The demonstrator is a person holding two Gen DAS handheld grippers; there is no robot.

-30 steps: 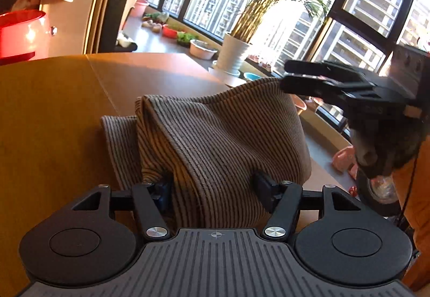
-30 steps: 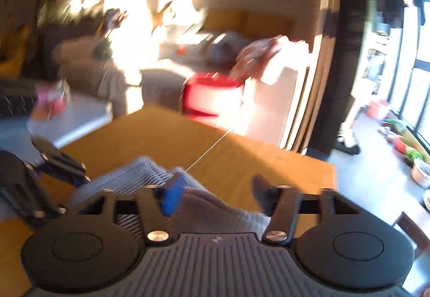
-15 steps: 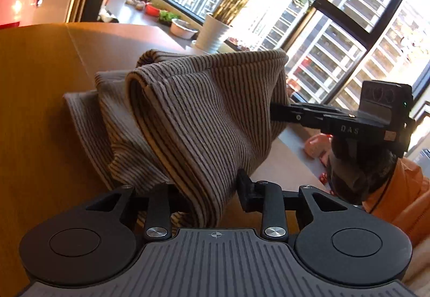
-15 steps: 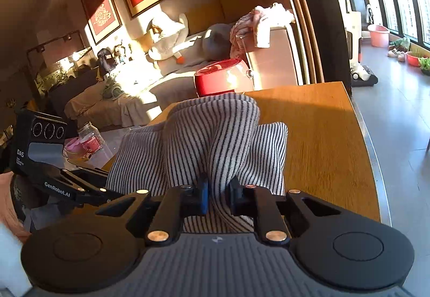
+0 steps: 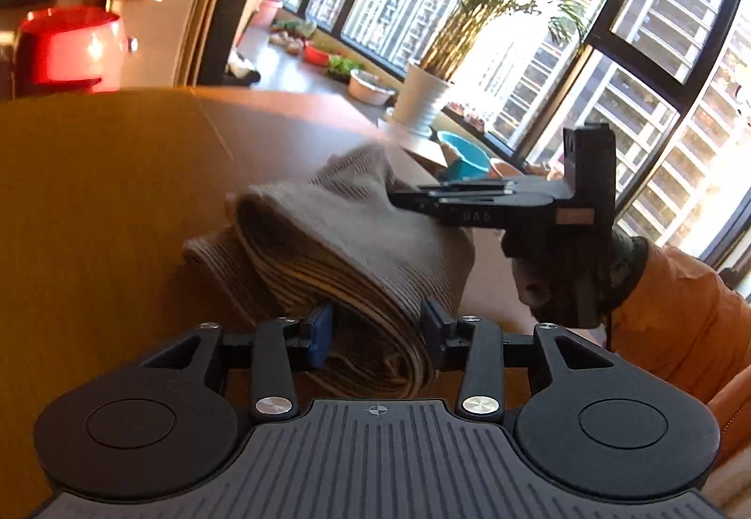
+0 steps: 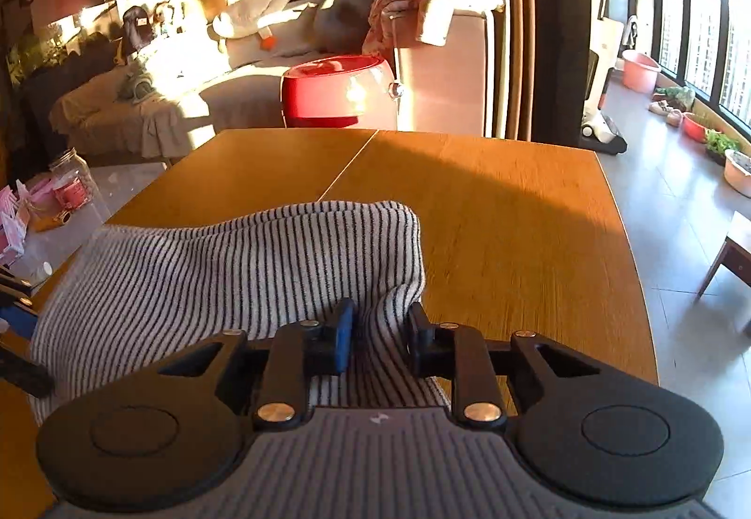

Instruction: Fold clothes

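The striped knit garment (image 6: 244, 265) lies folded near the table's (image 6: 516, 209) near edge, with its fold line at 12 o'clock. The left gripper (image 5: 375, 326) is opening, and a thick fold is between its jaws but the pads are slightly apart from it. The right gripper (image 6: 378, 333) is opening too, with cloth loose between the jaws. From 12 to 3 o'clock the tabletop is bare to its far edge.

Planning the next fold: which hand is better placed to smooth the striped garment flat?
Probably the right tool: it is low over the striped garment near the wooden table, jaws opening around one thin fold. The left tool, also opening, straddles a thick bunch.
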